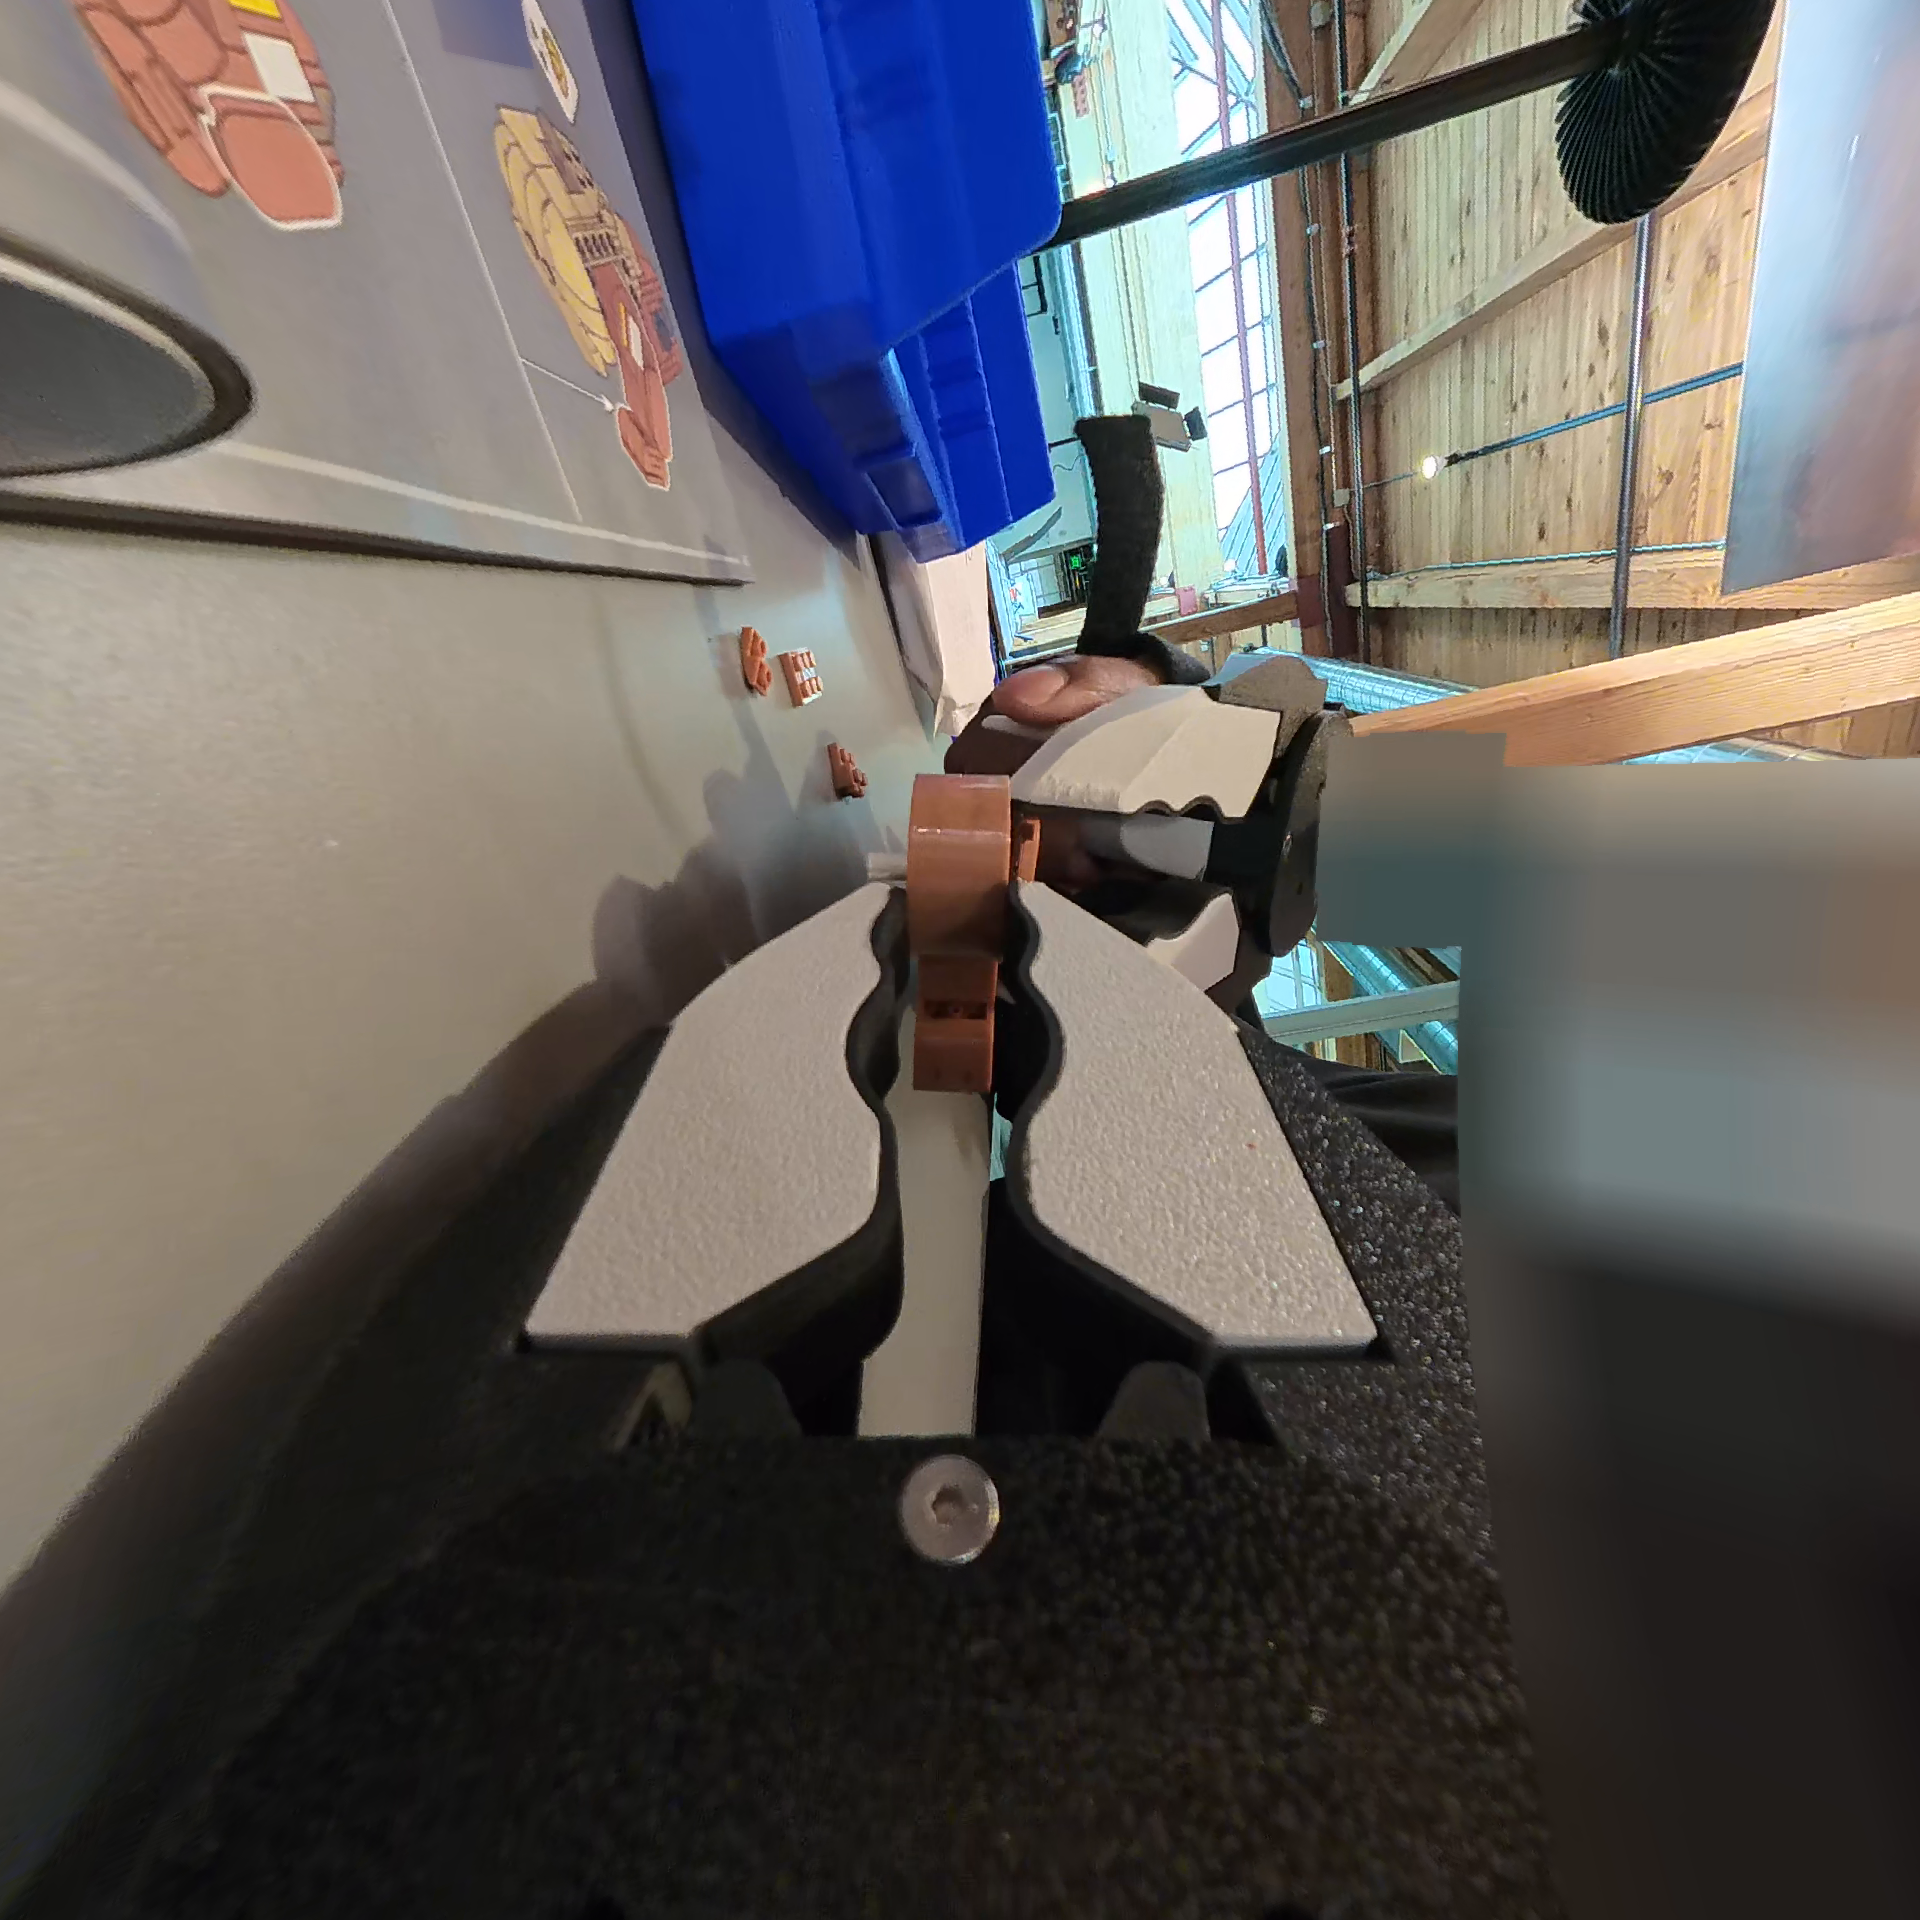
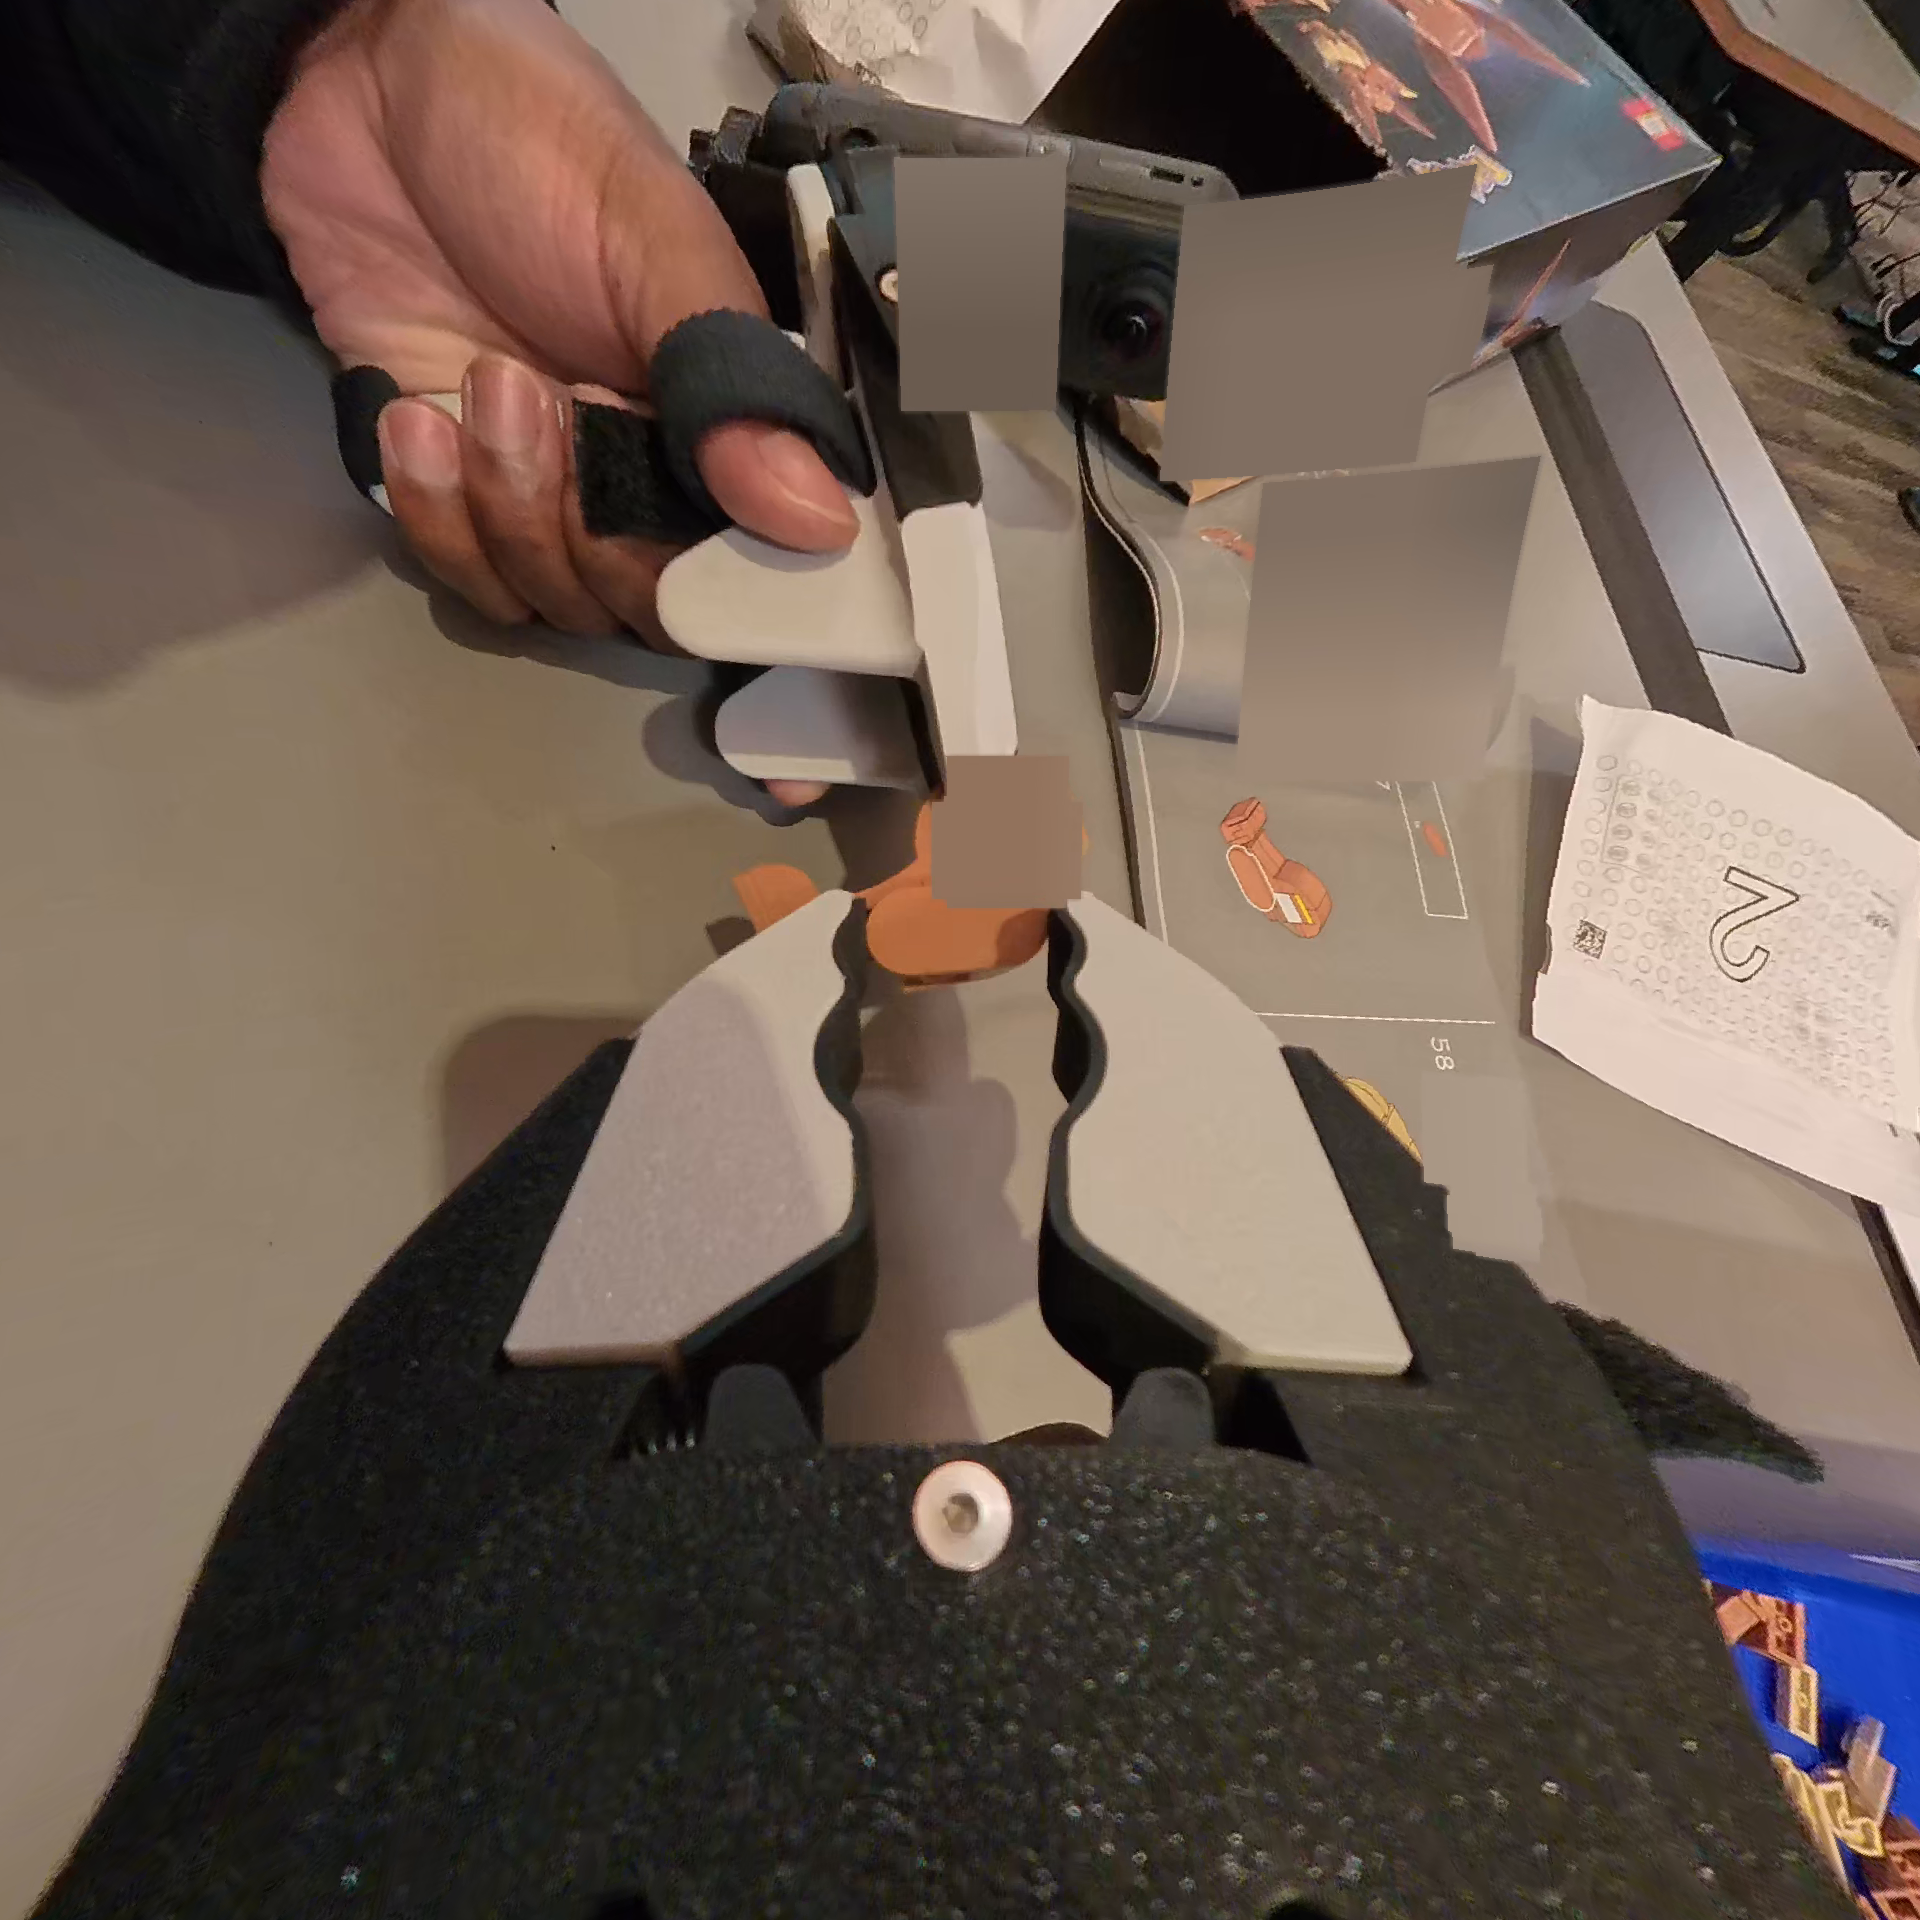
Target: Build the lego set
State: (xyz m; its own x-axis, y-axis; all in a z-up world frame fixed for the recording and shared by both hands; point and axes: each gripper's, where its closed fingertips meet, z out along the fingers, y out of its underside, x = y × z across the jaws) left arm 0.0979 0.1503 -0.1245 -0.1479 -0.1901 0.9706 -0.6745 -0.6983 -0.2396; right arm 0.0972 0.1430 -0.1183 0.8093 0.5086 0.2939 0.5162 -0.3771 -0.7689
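A brown brick assembly (image 1: pixel 956 831) with a rounded top is held in the air just above the grey table (image 1: pixel 312 831). My left gripper (image 1: pixel 951 914) is rolled on its side and shut on the assembly's narrow lower part. My right gripper (image 2: pixel 951 935) faces it from the other side, and its pads press on both sides of the assembly's wide rounded part (image 2: pixel 935 945). It also shows in the left wrist view (image 1: pixel 1044 847). In the right wrist view the left gripper (image 2: pixel 971 743) comes in from above, held by a hand (image 2: pixel 499 312). A patch covers its fingertips there.
Loose brown bricks (image 1: pixel 805 675) lie on the table, and one lies beside the assembly (image 2: pixel 774 894). An open instruction booklet (image 2: pixel 1330 914), a white paper bag (image 2: pixel 1714 935) and a printed box (image 2: pixel 1507 104) lie to the right. A blue bin (image 2: pixel 1818 1714) holds bricks. The tips of both grippers are at nearly the same place.
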